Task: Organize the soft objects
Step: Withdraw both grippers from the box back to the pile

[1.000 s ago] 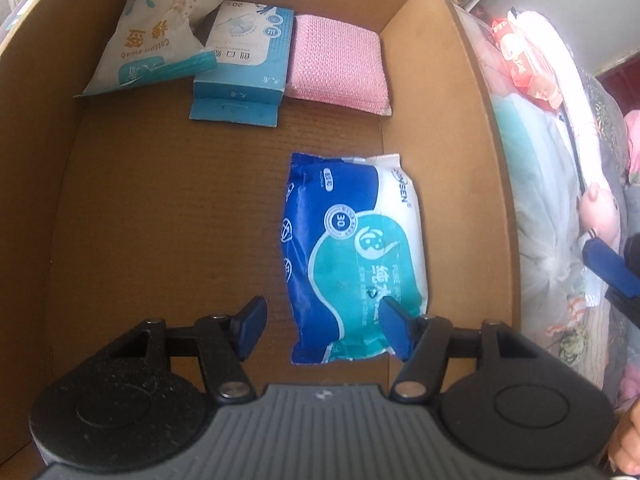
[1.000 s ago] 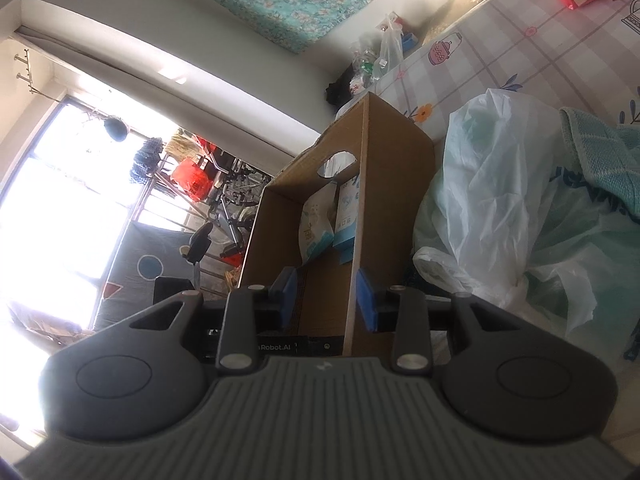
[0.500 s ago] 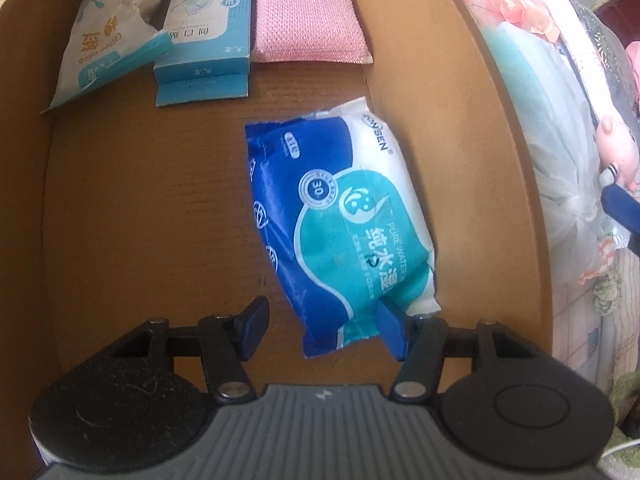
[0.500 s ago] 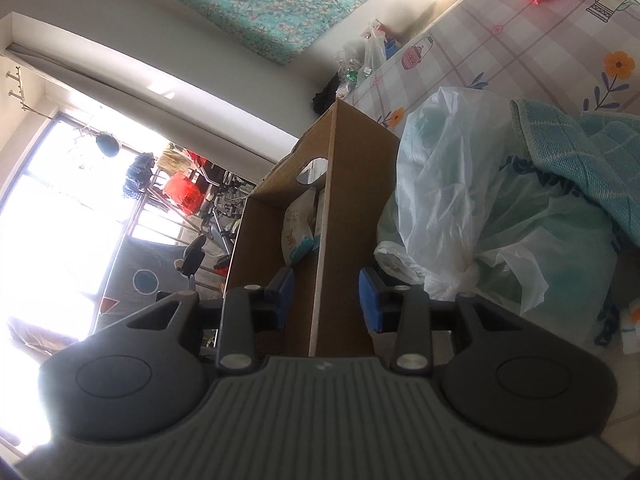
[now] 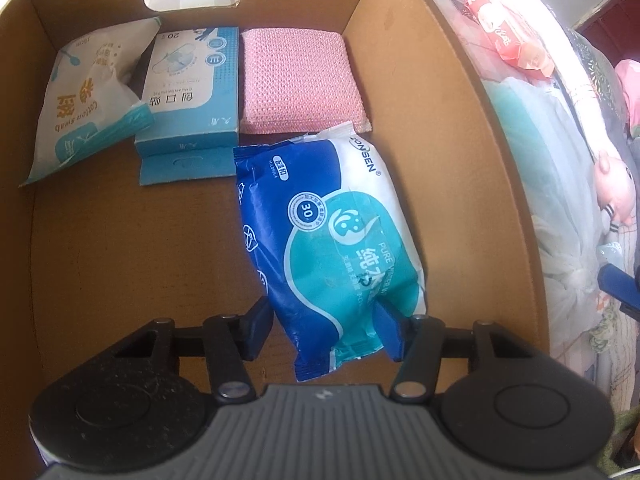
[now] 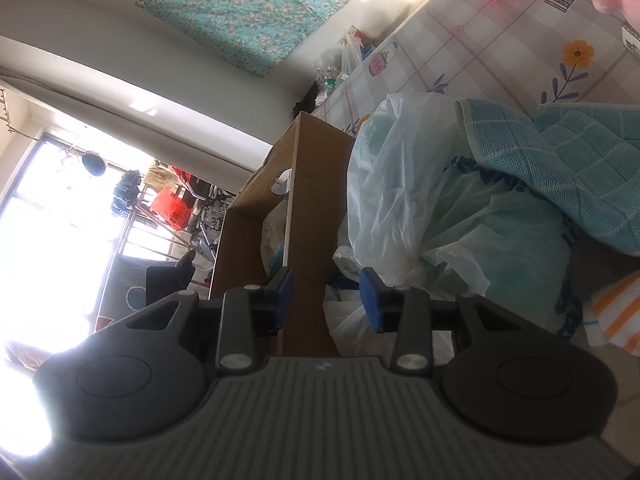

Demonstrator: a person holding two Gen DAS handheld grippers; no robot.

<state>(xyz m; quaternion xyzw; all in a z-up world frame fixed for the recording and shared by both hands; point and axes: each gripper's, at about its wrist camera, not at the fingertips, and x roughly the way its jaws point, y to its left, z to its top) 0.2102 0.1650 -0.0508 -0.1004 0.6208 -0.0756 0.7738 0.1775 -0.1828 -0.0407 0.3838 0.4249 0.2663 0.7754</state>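
An open cardboard box (image 5: 460, 92) holds a cotton swab bag (image 5: 84, 96), a blue plaster box (image 5: 188, 92) and a pink sponge (image 5: 296, 80) in a row along its far wall. A blue and teal wet wipes pack (image 5: 332, 232) lies askew behind them, its far corner touching the sponge. My left gripper (image 5: 320, 324) points steeply down, its jaws narrowed onto the pack's near end, with both pads against it. My right gripper (image 6: 326, 300) is open and holds nothing. It hovers outside the box's side wall (image 6: 316, 208). One of its blue fingers (image 5: 616, 286) shows in the left wrist view.
Beside the box lie a crumpled clear plastic bag (image 6: 400, 200), a teal towel (image 6: 560, 168) and an orange-striped cloth (image 6: 616, 312) on a patterned tablecloth (image 6: 500, 40). A red packet (image 5: 508, 36) and a pink plush toy (image 5: 616, 188) lie further along.
The wipes pack has shifted toward the pink sponge and turned askew. The left jaws have narrowed until the left pad meets the pack. The right gripper has sunk along the box's outer wall.
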